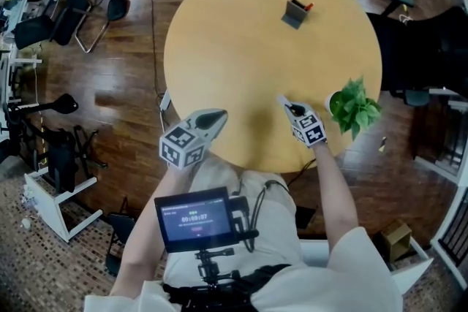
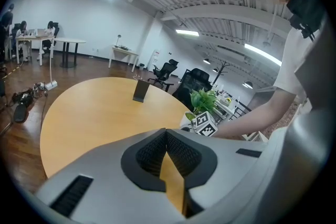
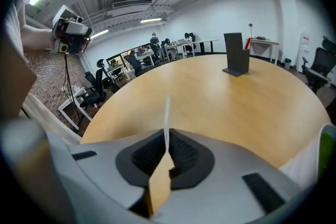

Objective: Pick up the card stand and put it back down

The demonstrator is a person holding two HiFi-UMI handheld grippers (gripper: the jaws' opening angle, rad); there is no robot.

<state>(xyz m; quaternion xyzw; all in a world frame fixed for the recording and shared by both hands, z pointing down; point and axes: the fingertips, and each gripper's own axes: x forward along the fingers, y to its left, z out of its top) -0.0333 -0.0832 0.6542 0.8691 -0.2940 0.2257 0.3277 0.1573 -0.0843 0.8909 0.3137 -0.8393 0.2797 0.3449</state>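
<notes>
Round wooden table (image 1: 219, 33), seen from above in the head view.

Card stand (image 1: 296, 12): dark grey, upright on the far part of the table and well apart from both grippers. Neither one touches it. A small red item (image 1: 308, 6) sits just beside it. The right gripper view shows the stand (image 3: 236, 53) ahead and to the right, with the red item (image 3: 247, 42) at its edge. The left gripper view shows it (image 2: 140, 90) far across the tabletop.

Left gripper (image 1: 219, 115): over the near edge of the table, left of centre. In its own view the jaws (image 2: 165, 129) are together at the tips with nothing between them.

Right gripper (image 1: 282, 100): over the near right part of the table, pointing down toward the top. In its own view the jaws (image 3: 166, 132) are clamped on a thin white strip (image 3: 167, 112), seen edge-on and sticking out forward past the tips. I cannot tell what the strip is.

Plant (image 1: 355, 104): green, in a white pot at the table's right edge, just beside the right gripper.

Screen (image 1: 201, 218): lit, mounted on a rig at the person's chest.
</notes>
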